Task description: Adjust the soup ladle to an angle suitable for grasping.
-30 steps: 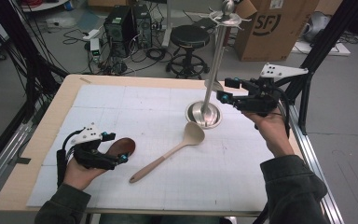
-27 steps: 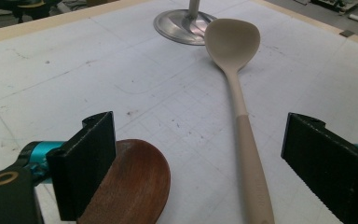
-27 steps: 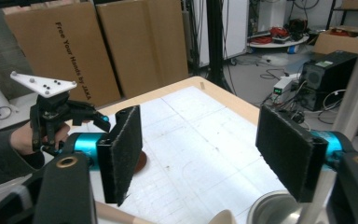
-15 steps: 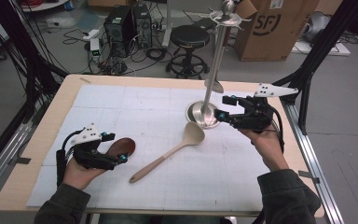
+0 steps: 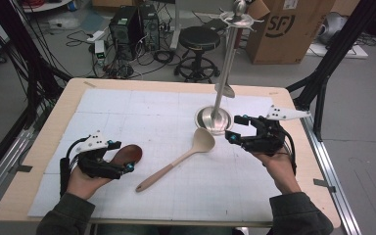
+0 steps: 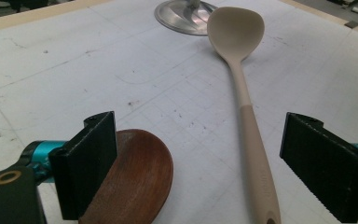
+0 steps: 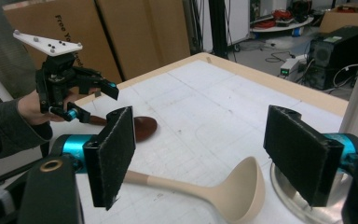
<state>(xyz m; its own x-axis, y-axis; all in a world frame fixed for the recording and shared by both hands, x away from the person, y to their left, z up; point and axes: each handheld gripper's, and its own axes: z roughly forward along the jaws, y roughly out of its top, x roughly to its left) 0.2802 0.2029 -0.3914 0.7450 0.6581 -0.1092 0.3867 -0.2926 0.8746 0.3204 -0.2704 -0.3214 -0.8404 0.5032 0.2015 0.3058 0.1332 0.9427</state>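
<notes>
Room: bare mat (image 5: 142, 110) far-left of your beige ladle (image 5: 178, 159).
Right gripper (image 5: 236, 129): spread, just been opening, empty.
Left gripper (image 5: 121, 155): spread; its view shows the brown wooden spoon (image 6: 137, 177) beside one jaw.

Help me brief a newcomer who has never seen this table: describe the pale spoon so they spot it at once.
Start at the tall metal stand on the white gridded mat. The pale spoon lies flat with its bowl right beside the stand's round base and its handle toward the person. It is long and cream-coloured, unlike the dark brown wooden spoon by the left gripper.
</notes>
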